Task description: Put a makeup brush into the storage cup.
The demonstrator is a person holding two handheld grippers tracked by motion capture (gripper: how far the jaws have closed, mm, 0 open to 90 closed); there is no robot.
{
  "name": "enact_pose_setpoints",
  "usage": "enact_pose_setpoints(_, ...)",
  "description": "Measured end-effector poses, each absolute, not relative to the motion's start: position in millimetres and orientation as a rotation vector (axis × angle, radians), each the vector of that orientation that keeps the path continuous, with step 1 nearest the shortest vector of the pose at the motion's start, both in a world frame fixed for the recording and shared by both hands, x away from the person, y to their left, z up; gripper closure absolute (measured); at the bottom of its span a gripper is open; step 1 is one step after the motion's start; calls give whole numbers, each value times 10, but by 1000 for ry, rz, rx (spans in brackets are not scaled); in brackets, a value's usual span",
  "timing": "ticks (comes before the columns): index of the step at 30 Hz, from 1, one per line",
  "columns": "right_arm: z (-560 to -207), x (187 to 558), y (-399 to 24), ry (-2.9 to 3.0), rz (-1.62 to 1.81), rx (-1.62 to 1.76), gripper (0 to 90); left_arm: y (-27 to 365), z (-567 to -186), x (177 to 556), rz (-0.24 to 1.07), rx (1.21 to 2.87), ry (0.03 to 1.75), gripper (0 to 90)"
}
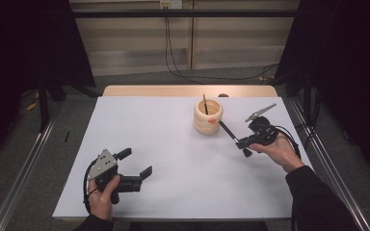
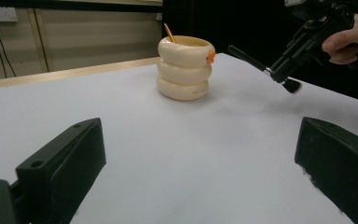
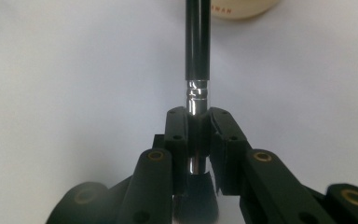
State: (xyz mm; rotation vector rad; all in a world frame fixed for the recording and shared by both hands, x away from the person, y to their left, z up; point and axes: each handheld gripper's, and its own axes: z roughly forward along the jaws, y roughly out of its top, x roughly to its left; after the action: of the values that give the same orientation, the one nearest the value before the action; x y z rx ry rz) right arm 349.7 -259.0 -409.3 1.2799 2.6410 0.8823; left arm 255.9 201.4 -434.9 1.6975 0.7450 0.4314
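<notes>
Right gripper (image 1: 241,143) clamping makeup brush (image 3: 197,56) at its ferrule. Pointing handle toward cream ringed holder (image 1: 207,117) near table's (image 1: 173,159) far right edge. Left gripper (image 1: 136,162) resting wide, empty.

Holder (image 1: 207,117) on table (image 1: 173,159) rear-right; brush (image 1: 232,136) right beside.

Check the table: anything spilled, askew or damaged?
Nothing stands out. The cream holder stands upright on the white table with one thin stick in it. The right gripper is shut on a black makeup brush at its metal ferrule. The left gripper is open, holding nothing.
</notes>
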Motion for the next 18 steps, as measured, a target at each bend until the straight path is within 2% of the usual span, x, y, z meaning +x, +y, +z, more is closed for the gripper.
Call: enact_pose_setpoints(18,-4051,3446,-2642,2374,1243,1204,783,1998,-4360,2554,421,1683,754,17)
